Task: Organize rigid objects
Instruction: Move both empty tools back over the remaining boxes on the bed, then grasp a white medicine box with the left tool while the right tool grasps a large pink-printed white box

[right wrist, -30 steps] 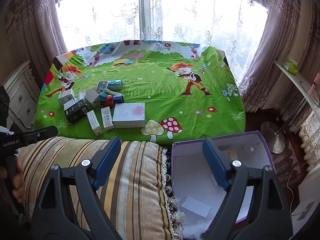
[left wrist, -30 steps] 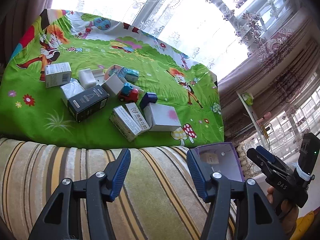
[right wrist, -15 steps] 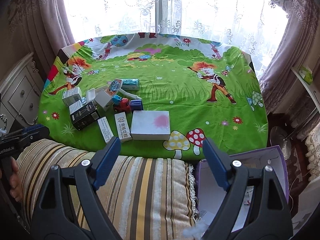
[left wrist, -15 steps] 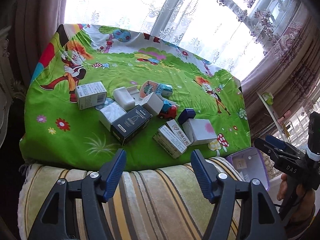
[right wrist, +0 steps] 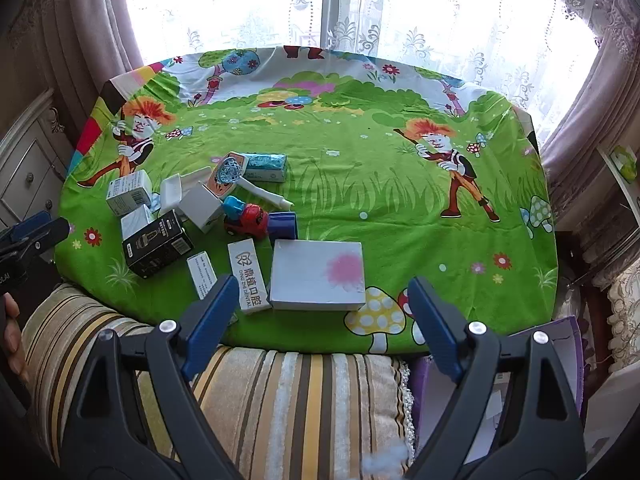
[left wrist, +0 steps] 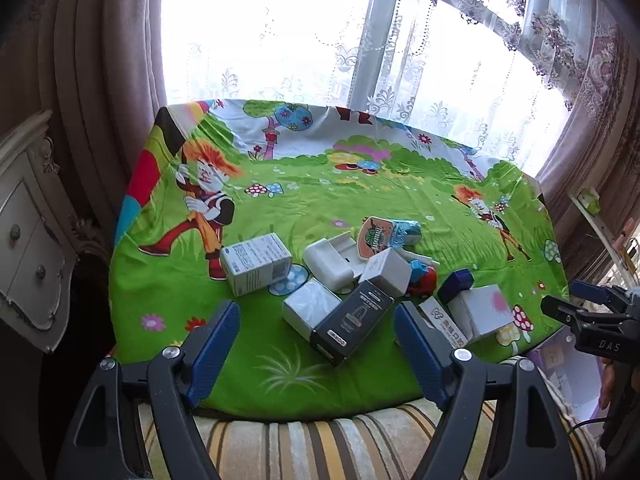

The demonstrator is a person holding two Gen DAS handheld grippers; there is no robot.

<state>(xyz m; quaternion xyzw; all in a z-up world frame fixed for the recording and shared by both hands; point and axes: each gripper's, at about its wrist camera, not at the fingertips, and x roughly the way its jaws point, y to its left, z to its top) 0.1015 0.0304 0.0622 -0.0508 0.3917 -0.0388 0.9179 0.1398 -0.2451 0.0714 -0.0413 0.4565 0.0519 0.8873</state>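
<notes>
Two hand-held claws hover over a striped cushion (right wrist: 280, 392) at the near edge of a surface draped in a green cartoon cloth (right wrist: 380, 200). The left claw (left wrist: 316, 344) has just been widening its jaws and holds nothing; the right claw (right wrist: 320, 320) stands wide, also with nothing between its pads. A cluster of small items lies on the cloth's near left part. A black box (right wrist: 158, 244) lies flat, its long axis running diagonally toward the near left corner. Beside it, a long white dental box (right wrist: 249, 276) points its narrow end at the cushion, touching a flat white box with a pink blot (right wrist: 318, 274). A red and blue toy car (right wrist: 245, 218) sits just behind, next to a dark blue block (right wrist: 283, 225). A purple-rimmed open box (right wrist: 560, 344) stands off the surface's near right corner
</notes>
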